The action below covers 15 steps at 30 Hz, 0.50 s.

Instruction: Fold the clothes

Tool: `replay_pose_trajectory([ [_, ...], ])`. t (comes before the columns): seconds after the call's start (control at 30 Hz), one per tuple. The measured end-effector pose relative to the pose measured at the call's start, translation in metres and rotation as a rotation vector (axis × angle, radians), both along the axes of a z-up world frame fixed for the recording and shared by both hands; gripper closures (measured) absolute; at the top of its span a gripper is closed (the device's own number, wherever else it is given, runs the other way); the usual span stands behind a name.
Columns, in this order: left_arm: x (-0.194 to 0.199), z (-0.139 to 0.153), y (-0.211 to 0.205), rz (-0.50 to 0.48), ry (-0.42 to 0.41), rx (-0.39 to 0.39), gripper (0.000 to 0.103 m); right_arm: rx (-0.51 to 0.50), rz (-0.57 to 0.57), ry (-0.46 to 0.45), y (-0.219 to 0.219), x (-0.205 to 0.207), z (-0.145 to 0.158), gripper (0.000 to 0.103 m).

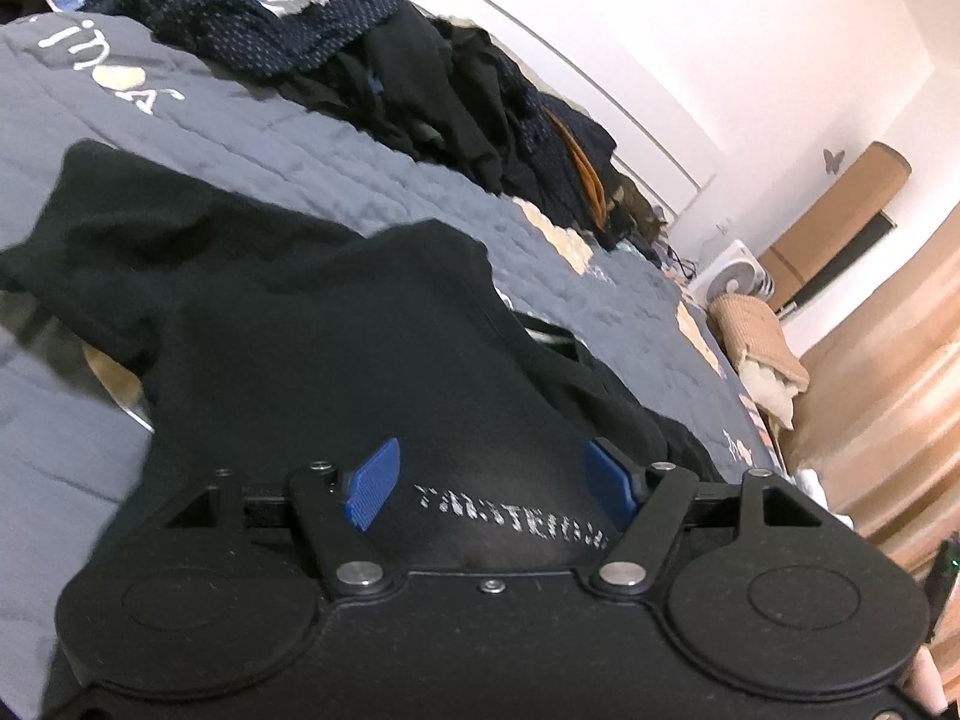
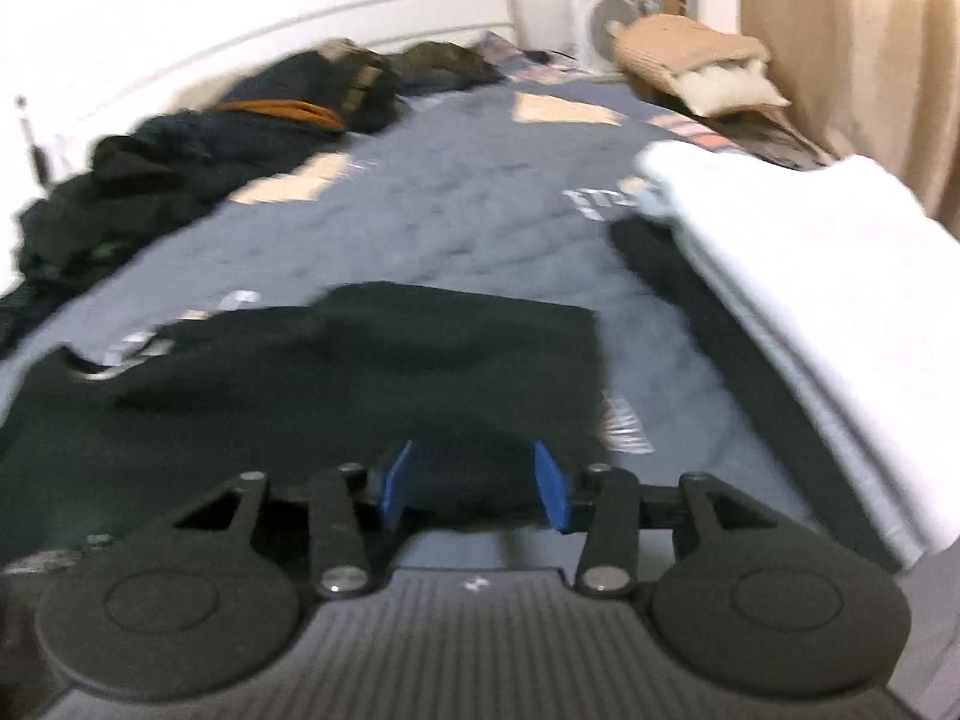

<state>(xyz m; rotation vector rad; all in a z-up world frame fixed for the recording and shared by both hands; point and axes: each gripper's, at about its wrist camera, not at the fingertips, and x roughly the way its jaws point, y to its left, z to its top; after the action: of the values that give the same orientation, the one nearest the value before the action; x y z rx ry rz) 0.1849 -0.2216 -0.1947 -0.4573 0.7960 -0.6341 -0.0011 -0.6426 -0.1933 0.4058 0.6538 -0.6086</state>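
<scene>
A black T-shirt (image 1: 312,360) lies spread on a grey-blue quilted bed cover (image 1: 288,162), with one sleeve extending toward the left of the left wrist view and white printed lettering (image 1: 516,516) visible on the cloth between the tool's fingers. The left gripper (image 1: 491,483) sits low over this printed area with its blue pads (image 1: 373,483) set wide apart, released and holding nothing; whether the pads touch the fabric cannot be determined. In the right wrist view the same black T-shirt (image 2: 360,372) lies flat on the bed cover (image 2: 480,216), its far edge straight and its right edge ending just beside a patch of printed cover. The right gripper (image 2: 474,483) is positioned at the near edge of the garment, jaws parted, with dark fabric lying between the blue pads (image 2: 549,483); the pads are not closed on it, and this view is blurred. A folded white garment (image 2: 798,276) rests on the right side of the bed, lying over the edge of a dark item (image 2: 660,252) beneath it. A heap of dark unfolded clothes (image 1: 420,78) runs along the far side of the bed against the white wall (image 1: 720,30), including a piece with an orange lining (image 2: 282,109). Beyond the foot of the bed stand a white fan (image 1: 735,282) and a beige cushion (image 1: 756,324), with a tan curtain (image 2: 840,48) at the right.
</scene>
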Motion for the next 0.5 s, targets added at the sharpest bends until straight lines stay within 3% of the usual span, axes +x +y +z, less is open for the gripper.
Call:
replay_pose_trajectory([
  [0.2, 0.011, 0.009, 0.036, 0.088, -0.06, 0.05, 0.035, 0.064, 0.168, -0.139, 0.048, 0.014, 0.003, 0.056],
  [0.33, 0.024, 0.007, 0.083, 0.232, -0.062, 0.069, 0.034, 0.073, 0.235, -0.175, 0.067, 0.028, 0.004, 0.055],
  [0.5, 0.036, -0.019, 0.141, 0.422, 0.08, -0.088, 0.034, 0.106, 0.272, -0.158, 0.083, 0.039, 0.002, 0.05],
])
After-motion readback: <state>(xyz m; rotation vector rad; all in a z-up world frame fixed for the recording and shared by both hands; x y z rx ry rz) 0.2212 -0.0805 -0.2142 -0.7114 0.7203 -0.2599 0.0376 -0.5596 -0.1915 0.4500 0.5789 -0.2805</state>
